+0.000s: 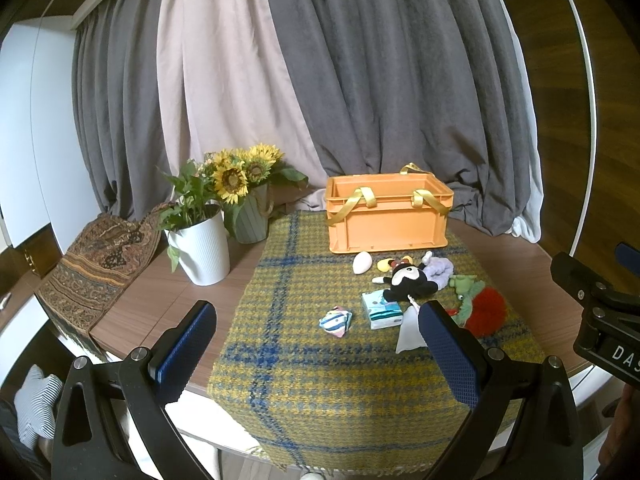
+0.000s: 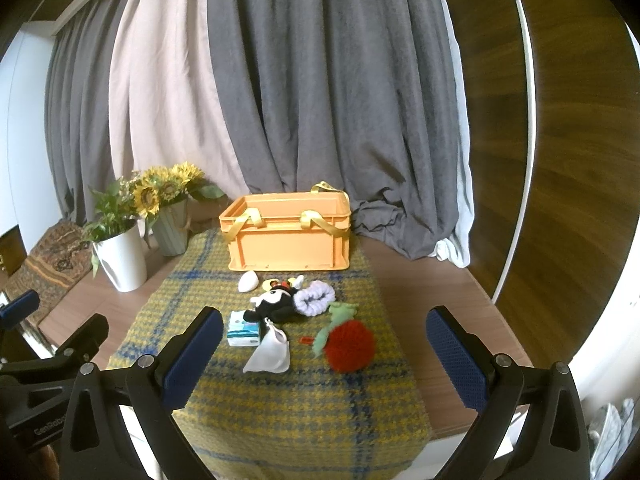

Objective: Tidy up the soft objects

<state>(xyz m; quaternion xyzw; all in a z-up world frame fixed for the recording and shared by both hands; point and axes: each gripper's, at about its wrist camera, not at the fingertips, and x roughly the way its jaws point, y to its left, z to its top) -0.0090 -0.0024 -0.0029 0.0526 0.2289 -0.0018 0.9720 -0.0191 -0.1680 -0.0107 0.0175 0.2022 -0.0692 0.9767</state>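
An orange crate (image 1: 386,216) (image 2: 288,236) with yellow ribbon handles stands at the back of a plaid cloth (image 1: 320,368) (image 2: 304,400). In front of it lie soft items: a black-and-white plush (image 1: 406,280) (image 2: 276,302), a lilac scrunchie (image 1: 438,270) (image 2: 314,298), a red pompom with green plush (image 1: 482,308) (image 2: 348,344), a white pouch (image 1: 408,330) (image 2: 270,354), a tissue pack (image 1: 380,310) (image 2: 242,332), a white egg shape (image 1: 362,262) (image 2: 248,281) and a striped folded cloth (image 1: 336,320). My left gripper (image 1: 316,352) and right gripper (image 2: 324,360) are open, empty, hovering before the table.
A white pot with a plant (image 1: 202,248) (image 2: 122,258) and a green vase of sunflowers (image 1: 250,218) (image 2: 170,232) stand at the back left. A patterned textile (image 1: 96,264) hangs over the left table edge. Grey and beige curtains hang behind.
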